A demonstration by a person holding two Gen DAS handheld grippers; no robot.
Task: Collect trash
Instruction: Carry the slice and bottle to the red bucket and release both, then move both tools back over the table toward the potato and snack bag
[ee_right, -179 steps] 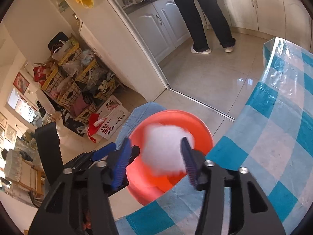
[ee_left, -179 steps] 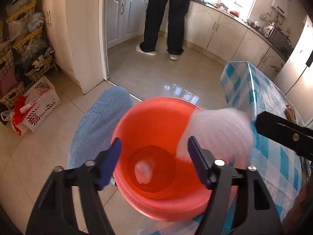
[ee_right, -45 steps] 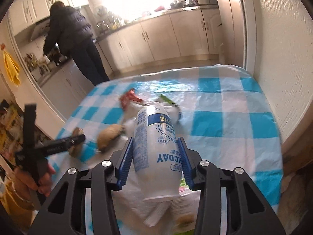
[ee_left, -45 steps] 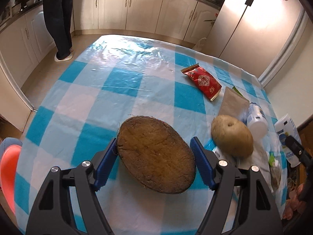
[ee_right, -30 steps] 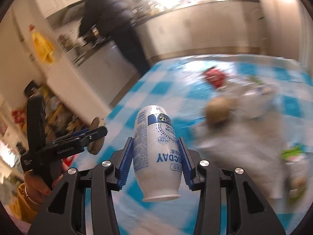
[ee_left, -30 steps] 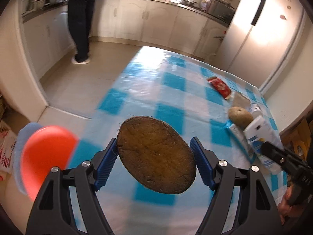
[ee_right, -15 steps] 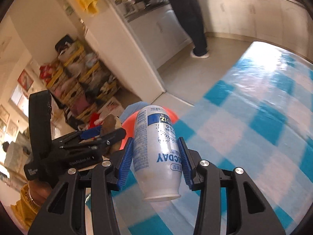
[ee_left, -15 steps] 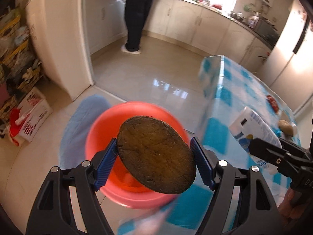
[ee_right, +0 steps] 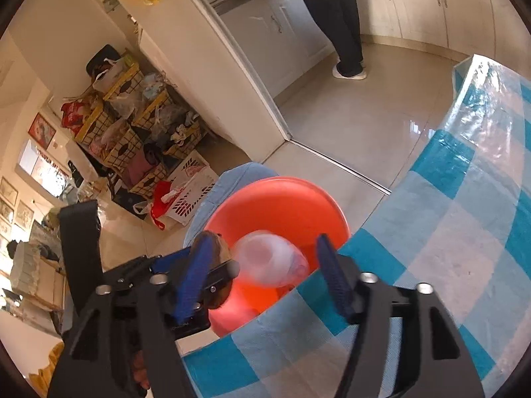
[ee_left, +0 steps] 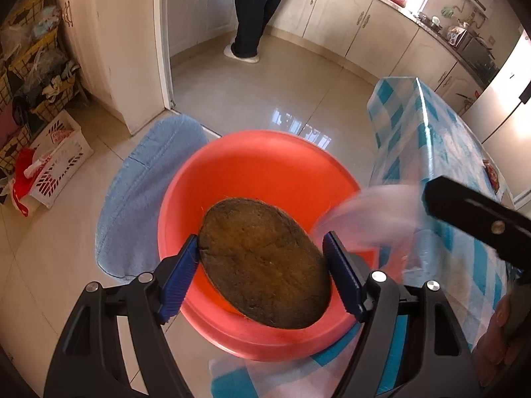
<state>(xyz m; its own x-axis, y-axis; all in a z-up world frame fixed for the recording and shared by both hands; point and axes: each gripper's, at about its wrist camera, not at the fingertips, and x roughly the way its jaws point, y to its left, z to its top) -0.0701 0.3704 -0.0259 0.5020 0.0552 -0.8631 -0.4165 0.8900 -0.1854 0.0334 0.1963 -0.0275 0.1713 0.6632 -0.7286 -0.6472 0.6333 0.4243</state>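
My left gripper (ee_left: pixel 264 267) is shut on a brown coconut shell half (ee_left: pixel 264 262) and holds it over the orange bin (ee_left: pixel 262 172) on the floor. My right gripper (ee_right: pixel 265 278) is open; the white plastic bottle (ee_right: pixel 270 263) is a blur between its fingers, falling free toward the orange bin (ee_right: pixel 282 205). The bottle also shows as a white smear (ee_left: pixel 368 212) at the bin's right rim in the left wrist view. The left gripper with the shell (ee_right: pixel 215 248) shows in the right wrist view beside the bin.
The table with a blue checked cloth (ee_right: pixel 448 248) stands right of the bin. A blue mat (ee_left: pixel 146 192) lies under the bin. A white basket (ee_left: pixel 56 162) and stacked racks (ee_right: pixel 132 132) stand at left. A person (ee_left: pixel 259 6) stands at the kitchen counter.
My right gripper has opened and let the bottle drop toward the bin. My left gripper has moved closer over the bin, still holding the shell.
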